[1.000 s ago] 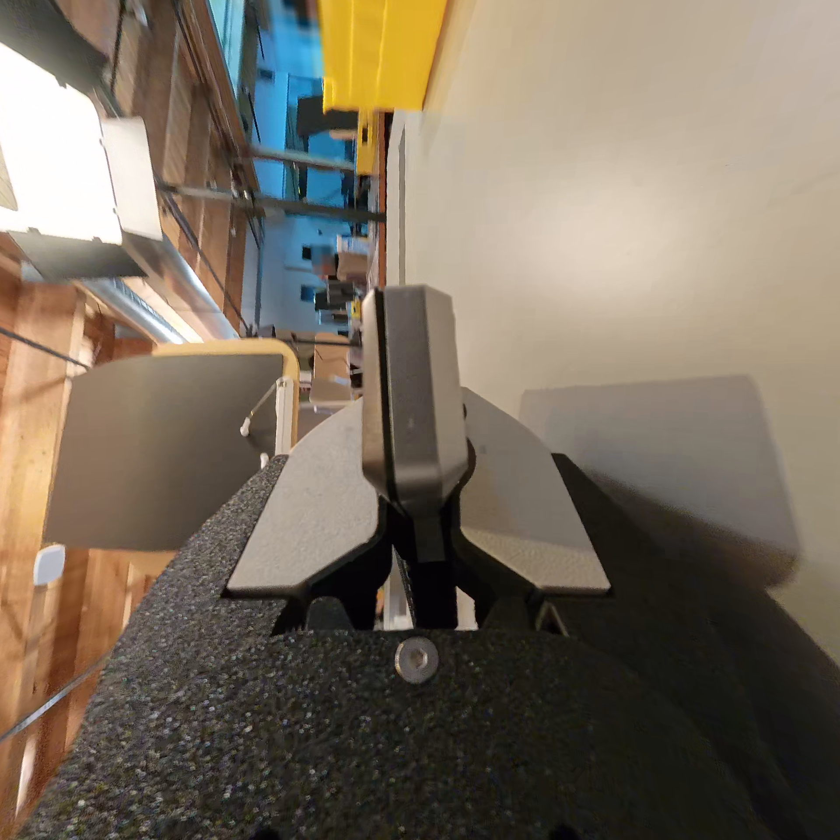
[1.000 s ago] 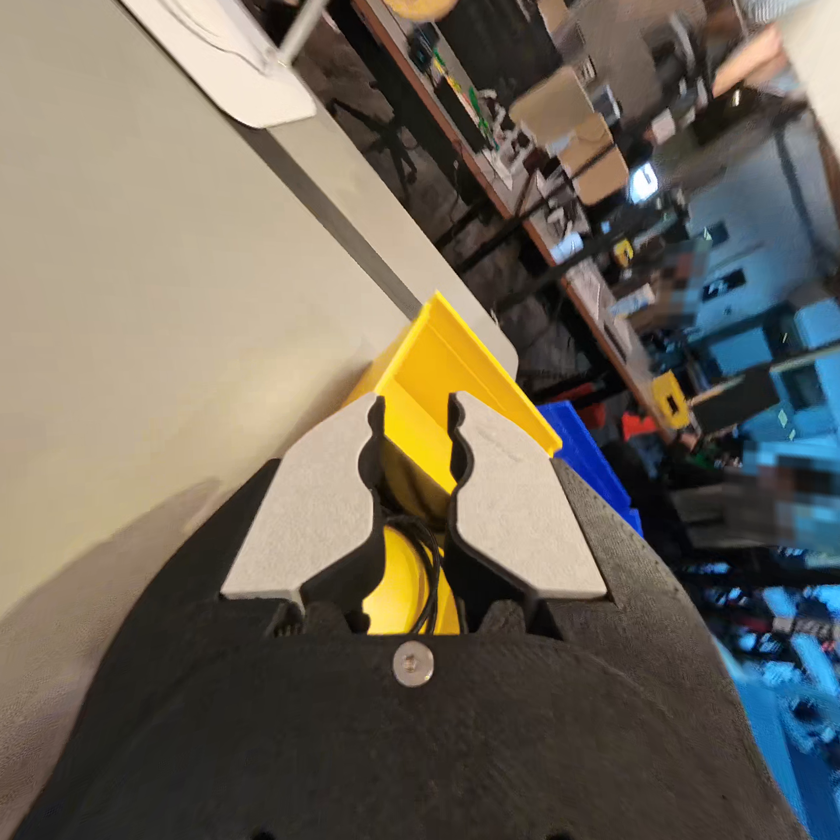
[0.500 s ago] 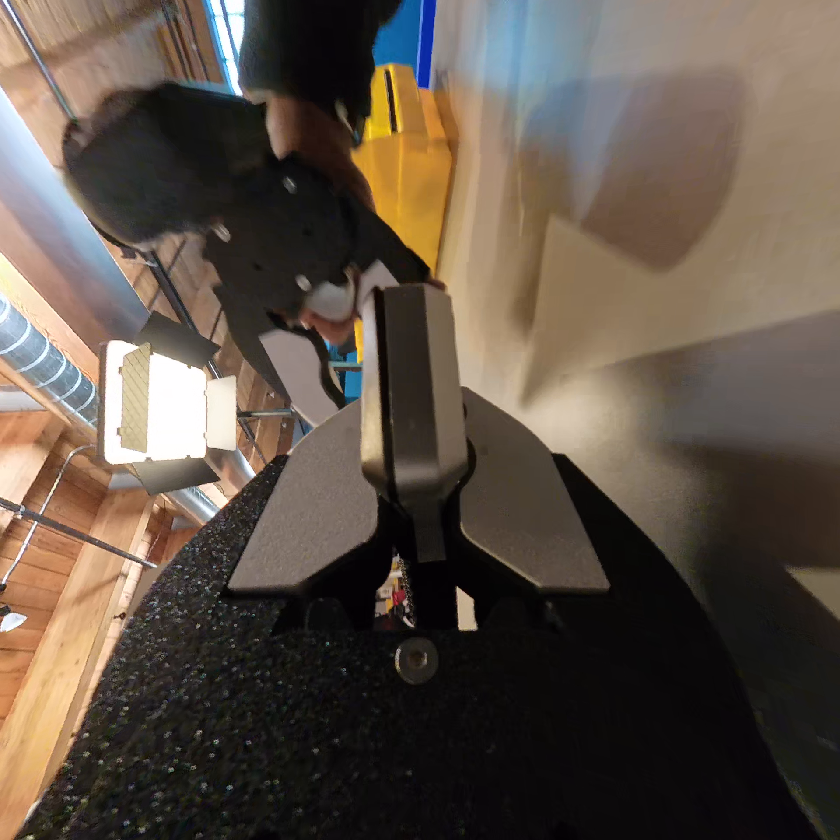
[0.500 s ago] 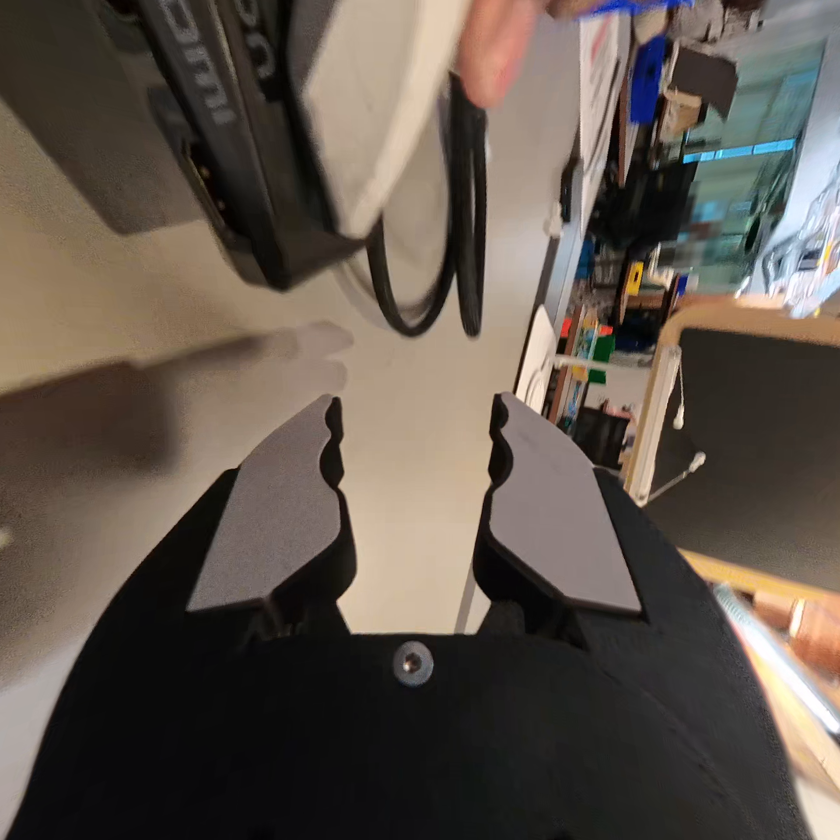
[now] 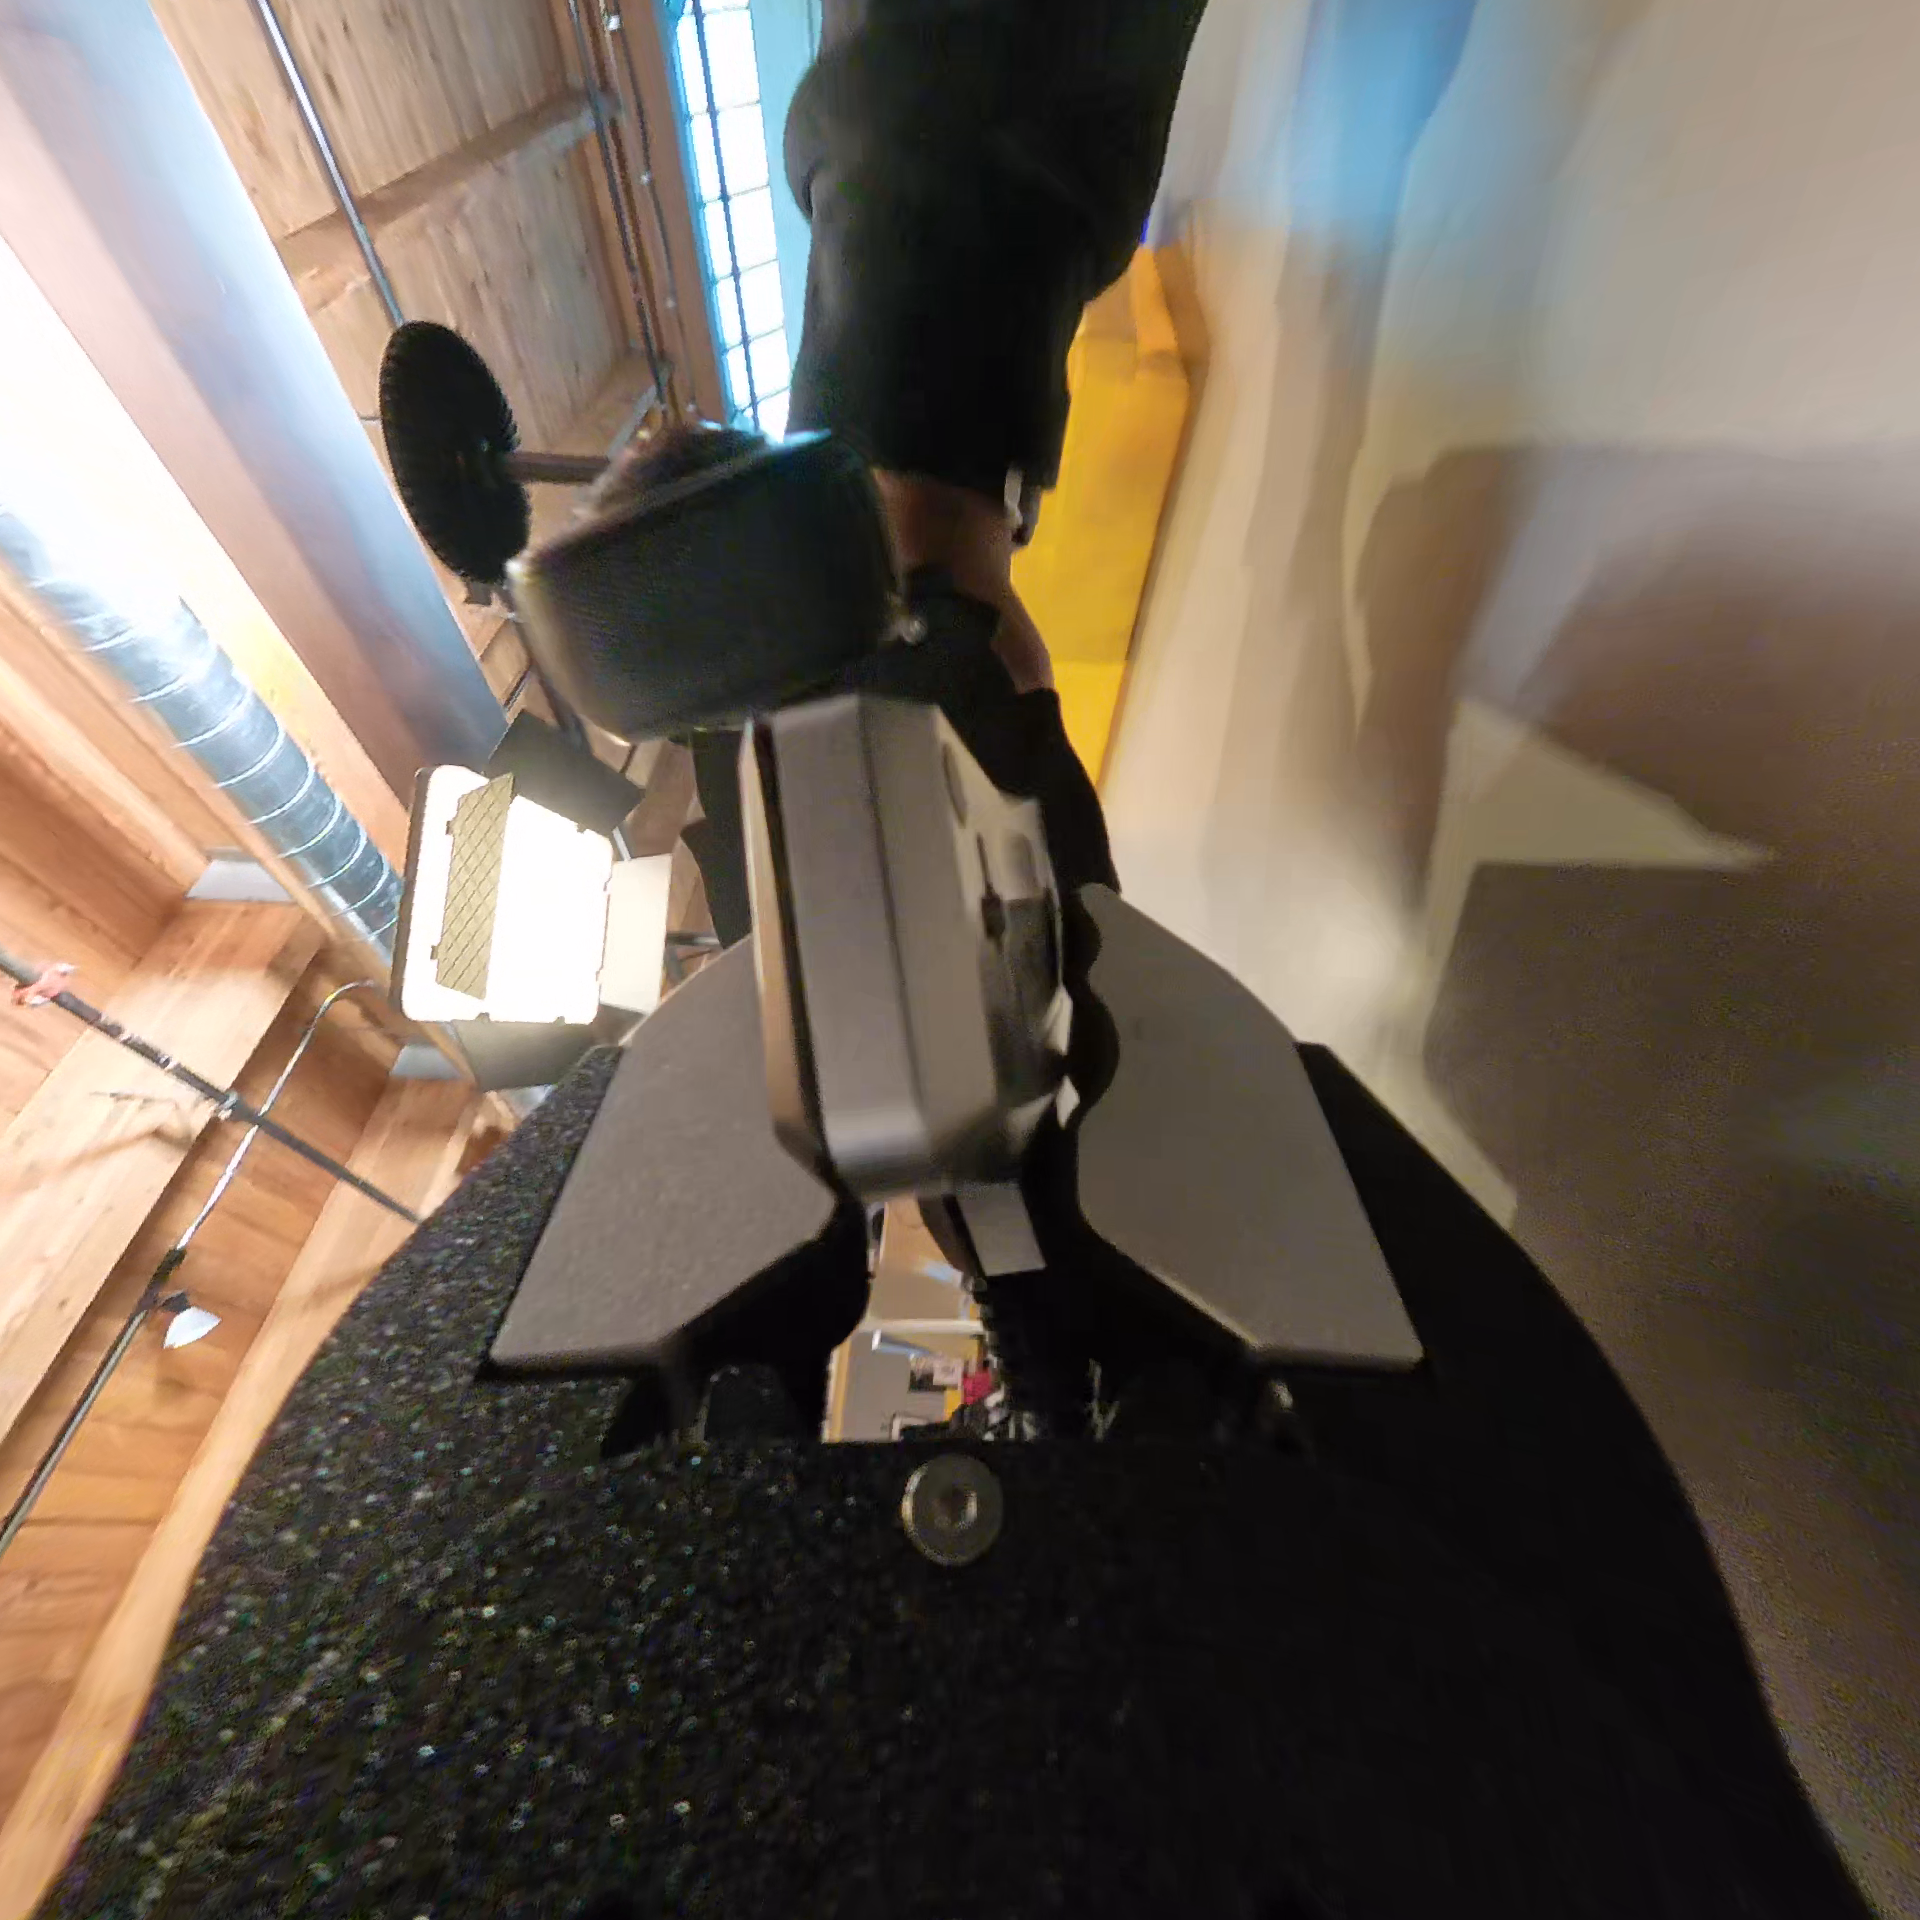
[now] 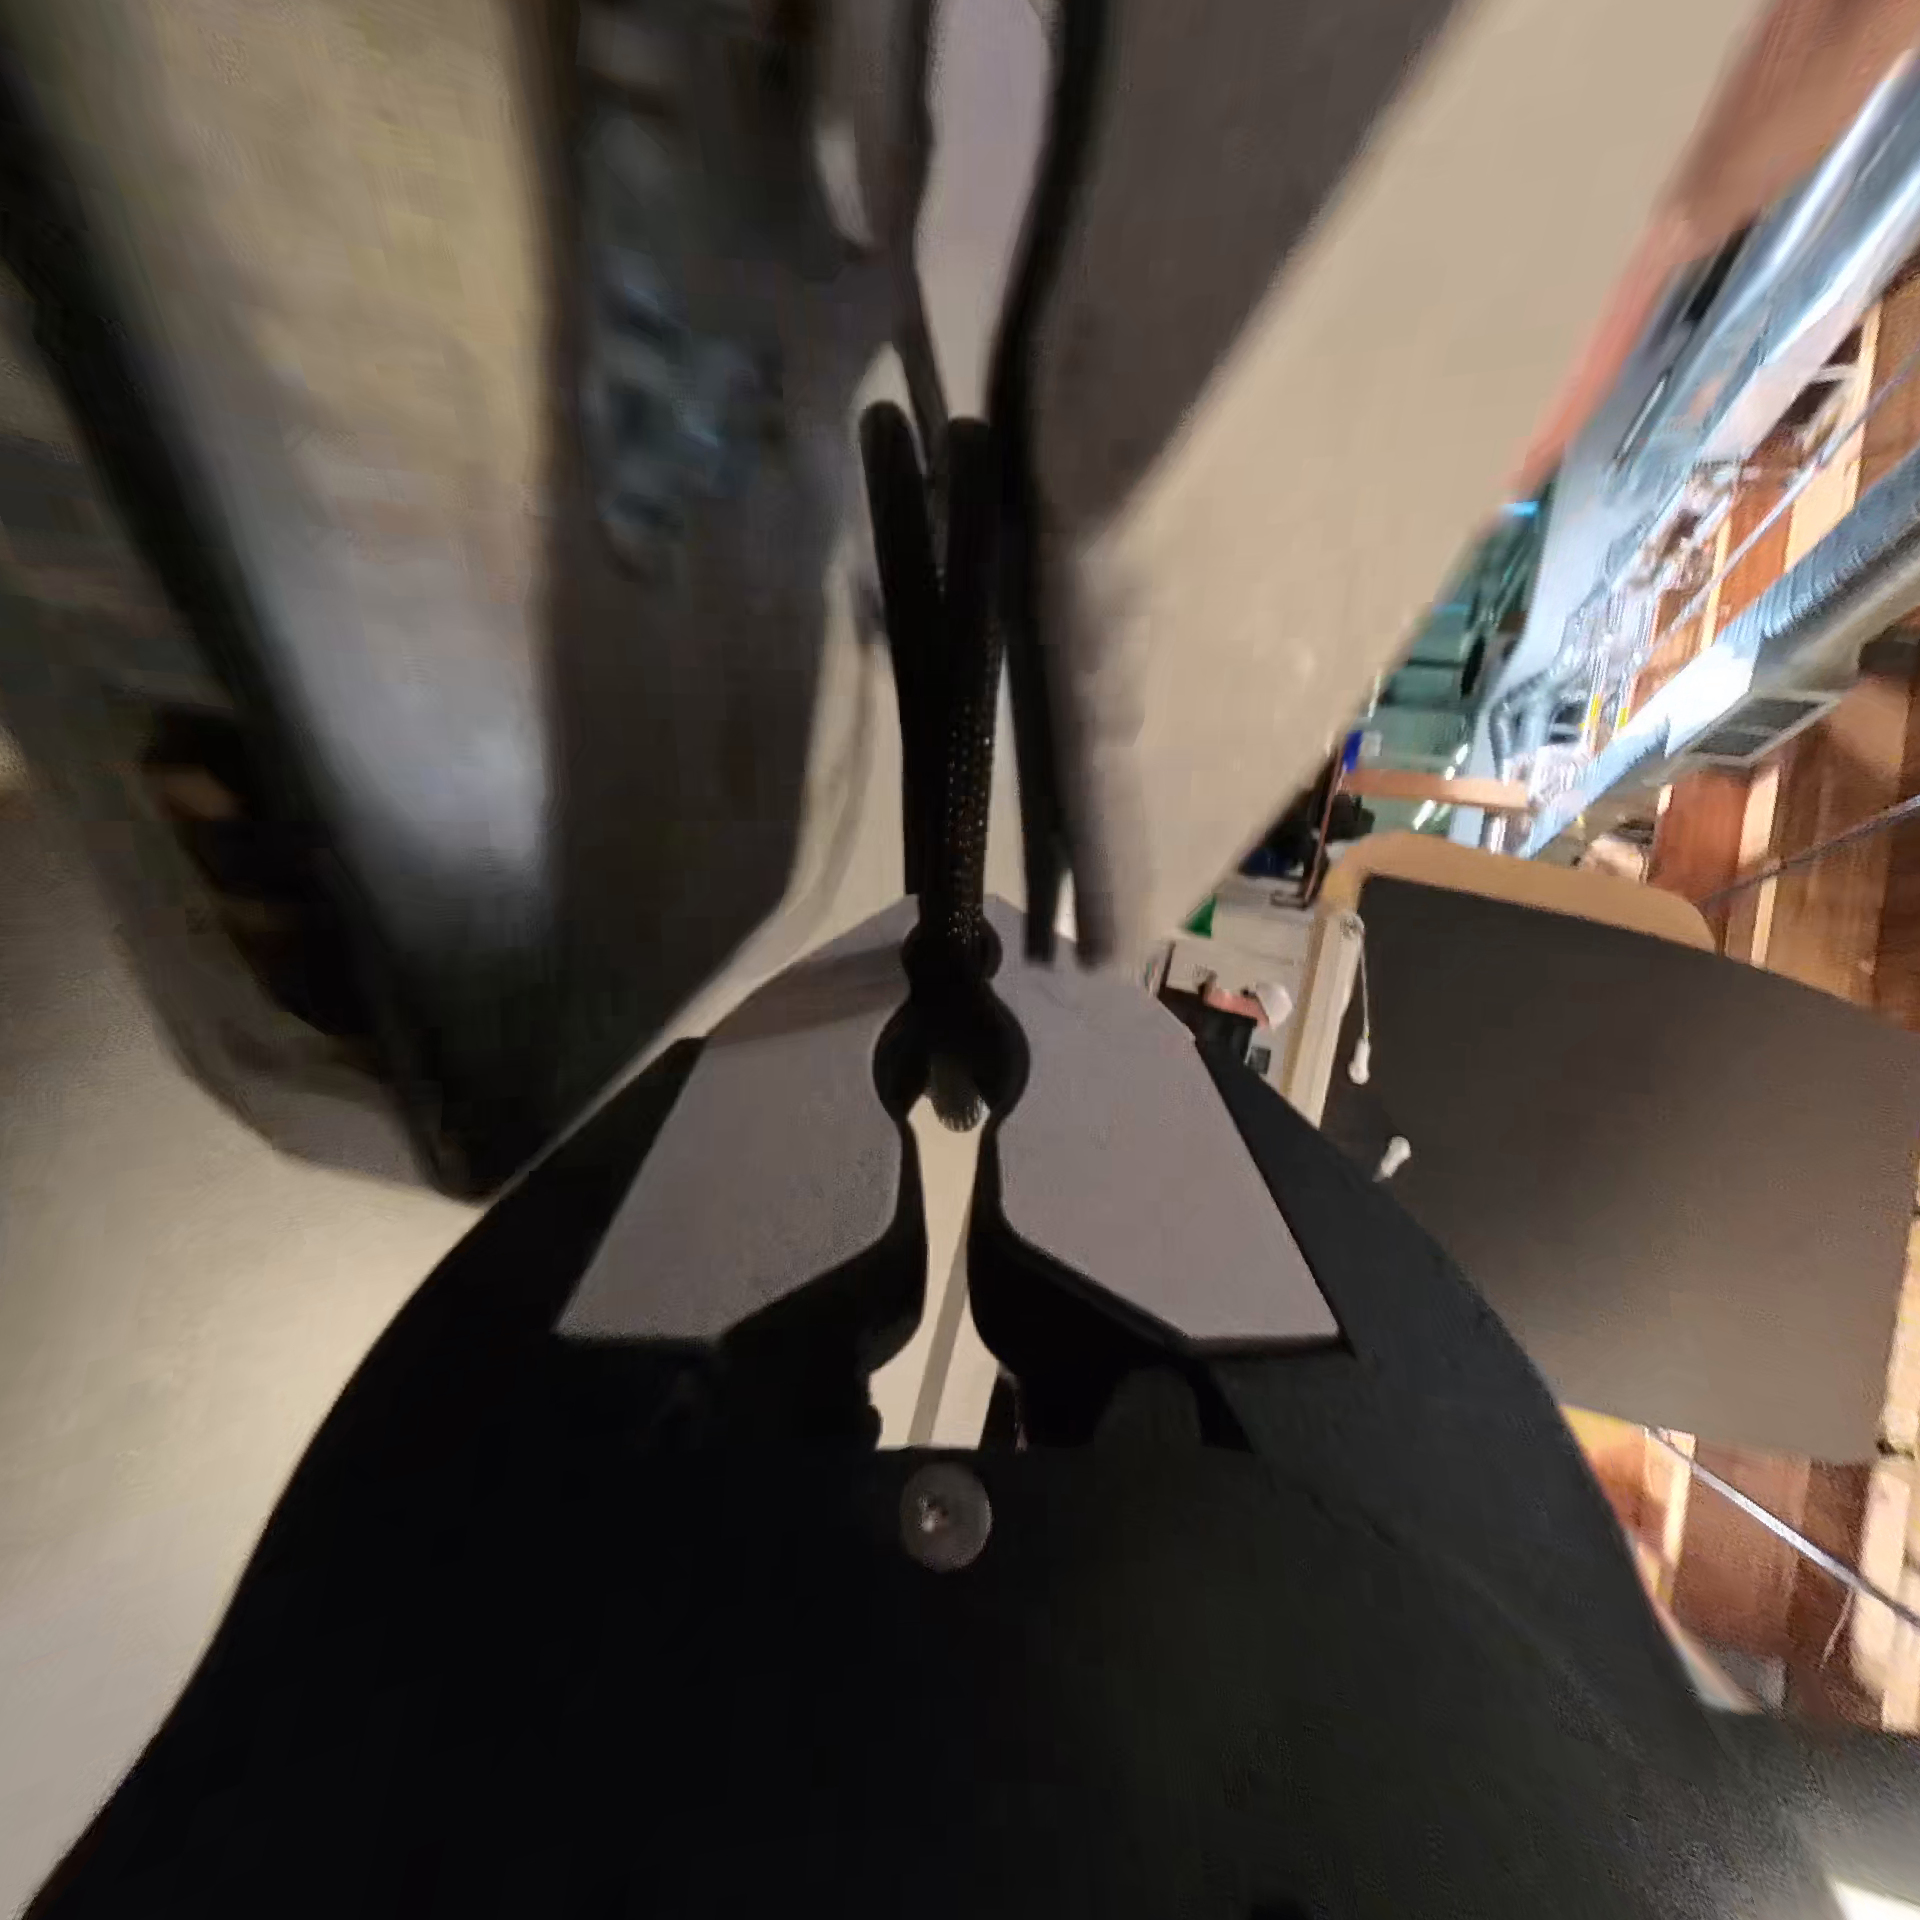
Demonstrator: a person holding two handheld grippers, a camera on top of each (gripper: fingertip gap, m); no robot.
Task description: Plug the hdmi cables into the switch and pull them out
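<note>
My left gripper [image 5: 920, 997] is shut on the grey metal HDMI switch [image 5: 883, 935] and holds it up off the beige table [image 5: 1558, 260]. My right gripper [image 6: 951, 966] is shut on a black braided HDMI cable [image 6: 961, 727], which runs up and away from the fingertips in a loop. Thinner black cable strands [image 6: 1049, 623] run beside it. The switch shows as a blurred dark box [image 6: 644, 436] at the upper left of the right wrist view. The right gripper's black body [image 5: 707, 592] sits just beyond the switch in the left wrist view, held by a hand in a dark sleeve [image 5: 935, 208].
A yellow bin [image 5: 1101, 468] stands on the table beyond the grippers. A dark-backed chair [image 6: 1610, 1143] is off the table's edge. A bright light panel [image 5: 509, 894] hangs in the background. Both views are motion-blurred. The grippers' ends are close to 10 cm from one another.
My right gripper swung from the yellow bin to the switch, opened, then shut on the black cable. My left gripper turned with the switch still in it.
</note>
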